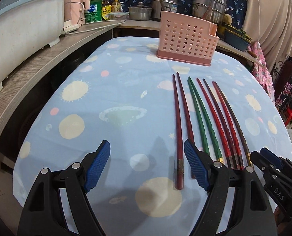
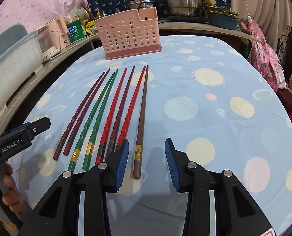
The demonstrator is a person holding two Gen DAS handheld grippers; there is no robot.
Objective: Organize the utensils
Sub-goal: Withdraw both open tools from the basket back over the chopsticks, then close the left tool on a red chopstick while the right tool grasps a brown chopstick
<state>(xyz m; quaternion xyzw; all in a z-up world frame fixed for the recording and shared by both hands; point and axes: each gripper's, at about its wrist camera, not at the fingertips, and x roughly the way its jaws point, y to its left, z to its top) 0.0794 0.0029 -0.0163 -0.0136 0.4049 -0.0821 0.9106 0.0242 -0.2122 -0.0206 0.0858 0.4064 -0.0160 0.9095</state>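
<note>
Bright, even indoor light; soft shadows fall beneath the jaws on the surface point(image 2: 214, 102). Focus sharp; fisheye bends edges, corners vignetted black.

In the left wrist view, the right finger of the left claw point(image 1: 146, 165) covers the butt end of one maroon chopstick point(image 1: 185, 110) and the ends of the green chopsticks point(image 1: 201, 116). The right claw point(image 1: 264, 159) is cut off by the frame's right edge there, so its jaws cannot be judged from that view. The inside of the pink holder point(image 1: 185, 37) is hidden behind its perforated wall. Labels on the bottles point(image 1: 110, 5) behind are too small to read.

In the right wrist view, the left finger of the right claw point(image 2: 146, 159) hides the butt ends of the red chopsticks point(image 2: 114, 110).
</note>
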